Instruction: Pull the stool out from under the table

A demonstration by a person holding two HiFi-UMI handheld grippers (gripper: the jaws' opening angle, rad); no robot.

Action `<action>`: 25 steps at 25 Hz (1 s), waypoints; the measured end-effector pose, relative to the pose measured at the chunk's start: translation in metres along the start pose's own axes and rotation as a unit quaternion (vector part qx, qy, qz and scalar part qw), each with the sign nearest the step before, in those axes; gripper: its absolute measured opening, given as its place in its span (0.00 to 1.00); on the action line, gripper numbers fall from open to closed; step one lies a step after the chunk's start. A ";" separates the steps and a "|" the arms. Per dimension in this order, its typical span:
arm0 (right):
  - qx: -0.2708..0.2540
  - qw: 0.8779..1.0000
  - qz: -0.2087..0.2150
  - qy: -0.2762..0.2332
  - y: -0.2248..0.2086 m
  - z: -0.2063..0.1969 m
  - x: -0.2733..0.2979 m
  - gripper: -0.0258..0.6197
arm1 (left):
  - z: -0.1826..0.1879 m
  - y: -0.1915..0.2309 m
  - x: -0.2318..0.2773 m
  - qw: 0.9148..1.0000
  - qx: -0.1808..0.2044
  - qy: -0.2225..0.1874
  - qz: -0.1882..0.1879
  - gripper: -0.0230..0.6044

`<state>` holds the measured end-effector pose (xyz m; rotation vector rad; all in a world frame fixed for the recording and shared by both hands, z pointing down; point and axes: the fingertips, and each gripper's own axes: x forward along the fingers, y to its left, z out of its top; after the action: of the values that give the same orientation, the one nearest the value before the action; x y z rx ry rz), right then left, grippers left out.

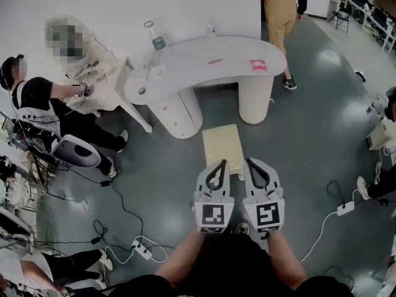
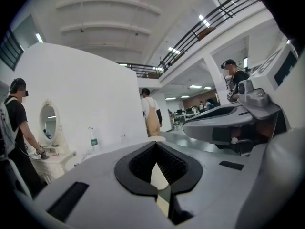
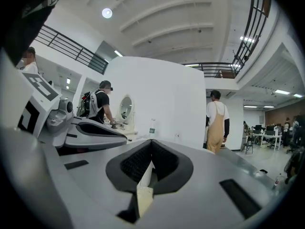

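Observation:
The cream stool (image 1: 223, 143) stands on the grey floor in front of the white curved table (image 1: 204, 64), out from between its two pedestal legs. My left gripper (image 1: 222, 162) and right gripper (image 1: 249, 161) hang side by side over the stool's near edge, both shut with nothing in them. In the left gripper view the shut left gripper (image 2: 155, 144) points level at the table, and a sliver of the stool (image 2: 157, 174) shows through the gap behind its jaws. The right gripper (image 3: 151, 142) looks the same, with the stool (image 3: 144, 194) seen below it.
A bottle (image 1: 158, 41) and small items sit on the table. A person in tan overalls (image 1: 281, 8) stands behind it at right. People work at a small white vanity (image 1: 105, 79) at left. Power strips (image 1: 143, 249) (image 1: 345, 208) and cables lie on the floor.

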<state>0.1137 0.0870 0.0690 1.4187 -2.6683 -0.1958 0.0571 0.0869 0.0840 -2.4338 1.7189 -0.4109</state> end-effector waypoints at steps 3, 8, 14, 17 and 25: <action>-0.007 1.000 -0.006 0.001 -0.001 0.004 -0.005 0.05 | 0.008 -0.003 -0.004 1.000 -0.017 -0.014 -0.006 0.05; -0.009 1.000 -0.010 -0.002 -0.007 0.005 -0.009 0.05 | 0.014 -0.007 -0.006 0.999 -0.027 -0.019 -0.007 0.05; -0.007 1.000 -0.012 -0.005 -0.009 0.009 -0.013 0.05 | 0.017 -0.007 -0.008 0.999 -0.031 -0.018 -0.003 0.05; -0.017 1.000 -0.012 -0.011 -0.010 0.011 -0.013 0.05 | 0.018 -0.010 -0.009 0.999 -0.029 -0.019 -0.008 0.05; -0.024 1.000 -0.014 -0.012 -0.009 0.014 -0.014 0.05 | 0.021 -0.010 -0.010 0.999 -0.025 -0.022 -0.008 0.05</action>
<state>0.1270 0.0945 0.0526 1.4491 -2.6447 -0.2775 0.0692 0.0990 0.0651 -2.4732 1.7138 -0.3179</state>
